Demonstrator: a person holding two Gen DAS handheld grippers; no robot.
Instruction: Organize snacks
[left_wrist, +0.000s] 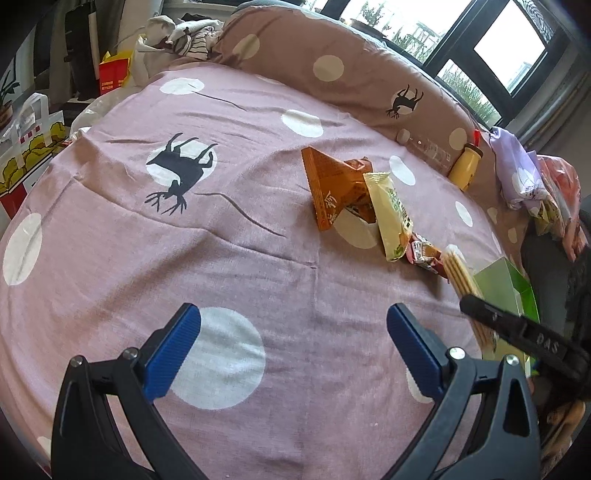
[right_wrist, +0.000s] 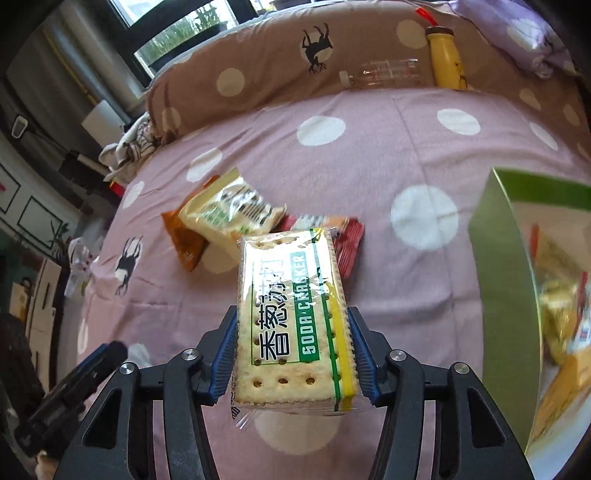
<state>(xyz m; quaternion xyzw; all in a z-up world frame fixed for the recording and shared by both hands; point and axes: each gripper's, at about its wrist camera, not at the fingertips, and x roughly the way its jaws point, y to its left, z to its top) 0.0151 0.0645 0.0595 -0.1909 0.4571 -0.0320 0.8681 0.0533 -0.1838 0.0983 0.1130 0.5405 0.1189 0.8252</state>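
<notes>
My right gripper (right_wrist: 291, 354) is shut on a clear soda cracker pack (right_wrist: 291, 314) and holds it above the pink dotted bedspread (right_wrist: 406, 295), left of a green box (right_wrist: 498, 288) with snacks inside. A small pile of snacks lies beyond: an orange packet (left_wrist: 328, 188), a pale yellow packet (left_wrist: 393, 218) and a red-brown packet (left_wrist: 424, 254). My left gripper (left_wrist: 293, 350) is open and empty over the bedspread (left_wrist: 221, 240). The cracker pack (left_wrist: 461, 277) and green box (left_wrist: 506, 291) show at the right of the left wrist view.
A brown dotted pillow (left_wrist: 332, 62) lies along the far side. A clear plastic bottle (right_wrist: 384, 74) and a yellow bottle (right_wrist: 447, 62) rest against it. A purple cloth bundle (left_wrist: 517, 173) sits at the right. Bags stand on the floor at the left (left_wrist: 22, 162).
</notes>
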